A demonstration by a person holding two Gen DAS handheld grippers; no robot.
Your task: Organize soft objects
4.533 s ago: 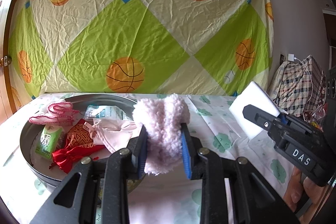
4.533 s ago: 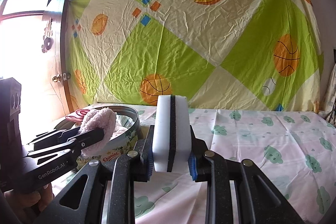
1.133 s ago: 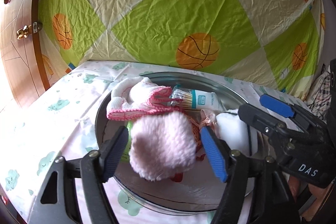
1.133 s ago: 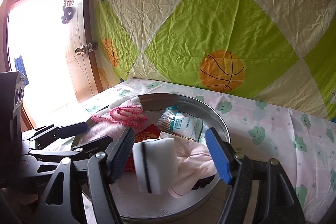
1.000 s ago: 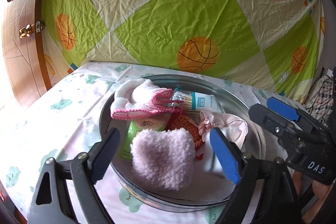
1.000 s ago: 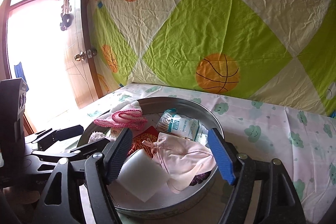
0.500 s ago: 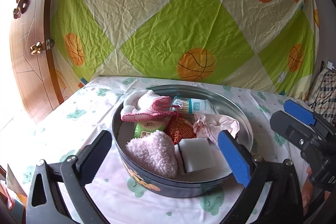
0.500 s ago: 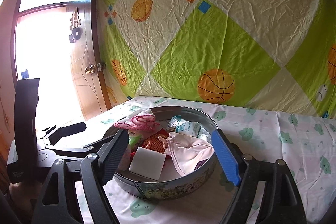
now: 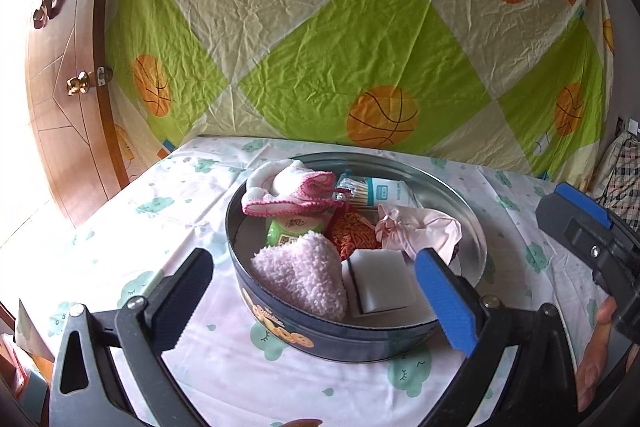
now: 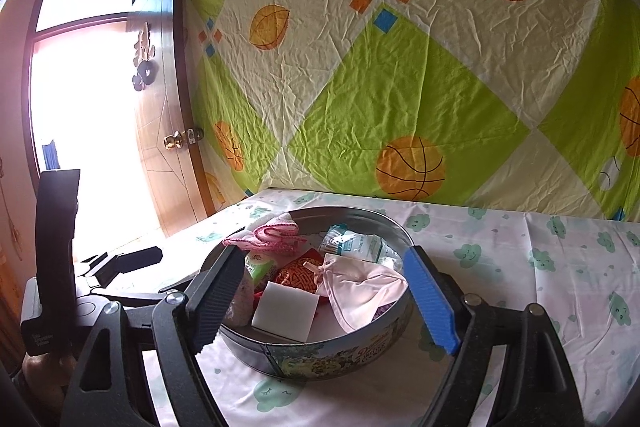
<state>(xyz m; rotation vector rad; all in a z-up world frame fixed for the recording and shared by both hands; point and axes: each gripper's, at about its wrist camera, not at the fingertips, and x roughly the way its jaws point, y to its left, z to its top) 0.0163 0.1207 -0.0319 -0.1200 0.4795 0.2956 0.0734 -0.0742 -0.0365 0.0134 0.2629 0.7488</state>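
A round metal tin (image 9: 472, 223) (image 10: 372, 343) stands on the cloud-print table. In it lie a fluffy pink cloth (image 9: 304, 275), a white sponge (image 9: 384, 287) (image 10: 286, 311), a pink drawstring bag (image 9: 420, 231) (image 10: 360, 287), pink-trimmed socks (image 9: 288, 187) (image 10: 272, 233), a red patterned pouch (image 9: 354, 233) (image 10: 296, 273), a green packet (image 9: 294, 227) and a cotton swab pack (image 9: 380, 189) (image 10: 356, 245). My left gripper (image 9: 316, 303) is open and empty, in front of the tin. My right gripper (image 10: 324, 299) is open and empty, in front of the tin's right side.
A green and cream sheet with basketball prints (image 9: 380, 115) hangs behind the table. A wooden door (image 9: 68, 91) stands at the left. The cloud-print tablecloth (image 10: 560, 259) stretches to the right of the tin. A checked bag (image 9: 624, 163) sits at the far right.
Both grippers let go of the fluffy pink cloth and the white sponge, which now lie in the tin. Both grippers have since drawn back from the tin, jaws wide.
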